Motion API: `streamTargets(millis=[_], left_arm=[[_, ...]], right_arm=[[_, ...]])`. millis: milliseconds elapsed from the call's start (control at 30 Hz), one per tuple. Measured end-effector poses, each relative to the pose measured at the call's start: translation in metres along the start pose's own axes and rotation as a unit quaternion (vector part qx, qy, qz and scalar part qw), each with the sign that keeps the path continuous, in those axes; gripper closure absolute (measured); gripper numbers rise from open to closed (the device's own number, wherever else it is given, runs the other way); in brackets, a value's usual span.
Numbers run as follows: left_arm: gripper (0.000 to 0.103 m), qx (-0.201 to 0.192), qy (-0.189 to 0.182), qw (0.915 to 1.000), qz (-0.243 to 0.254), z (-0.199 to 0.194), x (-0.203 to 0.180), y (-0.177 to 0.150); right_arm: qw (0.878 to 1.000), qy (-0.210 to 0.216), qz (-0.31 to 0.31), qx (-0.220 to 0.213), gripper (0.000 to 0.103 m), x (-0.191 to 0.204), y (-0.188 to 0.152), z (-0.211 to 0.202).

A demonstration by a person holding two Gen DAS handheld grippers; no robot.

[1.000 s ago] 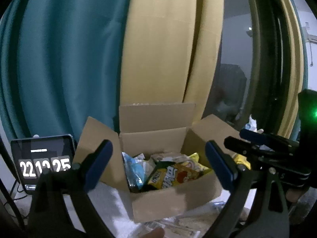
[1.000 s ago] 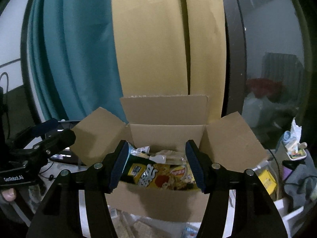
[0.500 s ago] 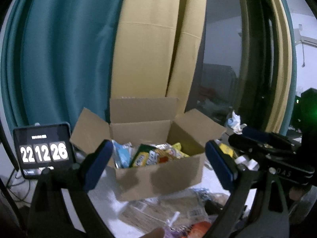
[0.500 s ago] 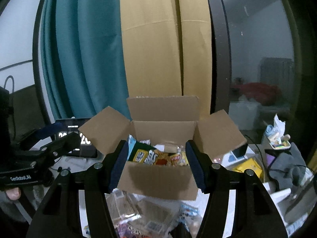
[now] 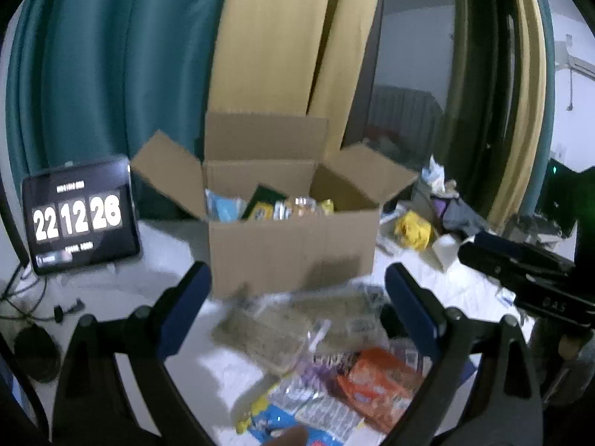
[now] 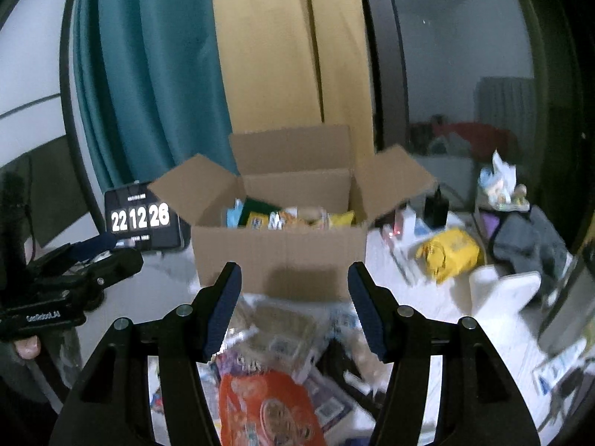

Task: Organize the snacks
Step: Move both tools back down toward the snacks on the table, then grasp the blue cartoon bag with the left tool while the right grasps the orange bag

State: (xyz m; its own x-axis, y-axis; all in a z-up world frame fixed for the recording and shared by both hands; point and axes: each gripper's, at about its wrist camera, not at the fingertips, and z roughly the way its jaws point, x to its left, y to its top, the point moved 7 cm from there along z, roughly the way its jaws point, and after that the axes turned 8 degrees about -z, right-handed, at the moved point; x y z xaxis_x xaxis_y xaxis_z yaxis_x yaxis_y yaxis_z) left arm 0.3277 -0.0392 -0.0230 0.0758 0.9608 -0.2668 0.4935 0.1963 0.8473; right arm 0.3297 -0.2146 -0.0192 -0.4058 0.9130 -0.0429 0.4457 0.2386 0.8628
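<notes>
An open cardboard box (image 5: 290,249) (image 6: 282,256) stands on the white table with several snack packs inside, among them a green-and-yellow bag (image 5: 262,204) (image 6: 256,215). A pile of loose snacks lies in front of it: clear packs of brown bars (image 5: 282,319) (image 6: 282,330) and an orange bag (image 5: 379,383) (image 6: 267,409). My left gripper (image 5: 297,316) is open and empty above the pile. My right gripper (image 6: 293,312) is open and empty above the same pile, its body showing at the right of the left wrist view (image 5: 520,271).
A tablet clock (image 5: 78,219) (image 6: 143,219) stands left of the box. A yellow bag (image 5: 412,228) (image 6: 450,252), a white holder (image 6: 498,290) and grey cloth (image 6: 528,241) lie right of it. Curtains (image 5: 186,74) hang behind. Cables (image 5: 33,308) lie at left.
Both grippers have pulled back and tilted down from the box. The box now looks farther away and the snack pile in front of it has come into view. Both stay open.
</notes>
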Motion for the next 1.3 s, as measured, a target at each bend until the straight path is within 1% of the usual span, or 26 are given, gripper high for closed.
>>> streamTargets(millis=[100,167,233,300,467,533,600,633,700,767,867,967,1033,1100,1167,1267,1300], left_arm=[[0.008,0.024,0.005,0.9997,-0.004,0.008,0.009,-0.021],[0.008,0.043,0.006,0.9990,-0.004,0.013,0.013,-0.037],[0.008,0.057,0.013,0.9983,0.000,0.017,0.018,-0.051],[0.008,0.076,0.015,0.9970,-0.008,0.023,0.025,-0.066],[0.008,0.117,0.020,0.9928,-0.013,0.029,0.043,-0.107],[0.008,0.131,0.015,0.9913,-0.003,0.026,0.045,-0.121],[0.008,0.138,0.009,0.9904,0.004,0.021,0.044,-0.129],[0.008,0.145,0.000,0.9894,0.010,0.019,0.042,-0.135],[0.008,0.160,-0.011,0.9867,0.025,0.021,0.037,-0.146],[0.008,0.174,-0.011,0.9838,0.040,0.026,0.033,-0.155],[0.007,0.193,-0.013,0.9803,0.042,0.035,0.030,-0.163],[0.006,0.195,-0.008,0.9793,0.055,0.040,0.029,-0.162],[0.005,0.199,-0.008,0.9787,0.051,0.043,0.031,-0.163],[0.001,0.210,-0.008,0.9767,0.044,0.047,0.035,-0.165],[0.000,0.228,-0.018,0.9734,0.021,0.054,0.040,-0.166],[0.000,0.229,-0.020,0.9729,0.026,0.057,0.038,-0.166],[0.000,0.229,-0.020,0.9728,0.025,0.058,0.037,-0.165]], right_arm=[[1.000,0.011,0.009,0.018,0.040,0.003,-0.023,0.003],[0.999,0.021,0.006,0.034,0.037,0.009,-0.039,0.005],[0.999,0.031,0.006,0.043,0.027,0.016,-0.052,0.007],[0.998,0.036,0.000,0.056,0.025,0.023,-0.065,0.011],[0.994,0.055,0.007,0.092,0.022,0.040,-0.097,0.024],[0.992,0.064,0.003,0.106,0.022,0.048,-0.109,0.029],[0.990,0.069,-0.001,0.122,0.021,0.054,-0.119,0.034],[0.989,0.072,-0.004,0.129,0.020,0.057,-0.124,0.037],[0.987,0.076,-0.011,0.144,0.019,0.064,-0.135,0.042],[0.985,0.077,-0.015,0.154,0.019,0.068,-0.144,0.047],[0.981,0.083,-0.016,0.177,0.018,0.072,-0.157,0.059],[0.980,0.063,-0.040,0.182,0.017,0.074,-0.163,0.064],[0.979,0.057,-0.049,0.187,0.017,0.074,-0.168,0.068],[0.980,0.056,-0.048,0.187,0.017,0.072,-0.169,0.070],[0.980,0.056,-0.046,0.188,0.017,0.071,-0.170,0.071],[0.980,0.058,-0.041,0.188,0.017,0.069,-0.171,0.071],[0.980,0.058,-0.040,0.188,0.021,0.069,-0.172,0.071]])
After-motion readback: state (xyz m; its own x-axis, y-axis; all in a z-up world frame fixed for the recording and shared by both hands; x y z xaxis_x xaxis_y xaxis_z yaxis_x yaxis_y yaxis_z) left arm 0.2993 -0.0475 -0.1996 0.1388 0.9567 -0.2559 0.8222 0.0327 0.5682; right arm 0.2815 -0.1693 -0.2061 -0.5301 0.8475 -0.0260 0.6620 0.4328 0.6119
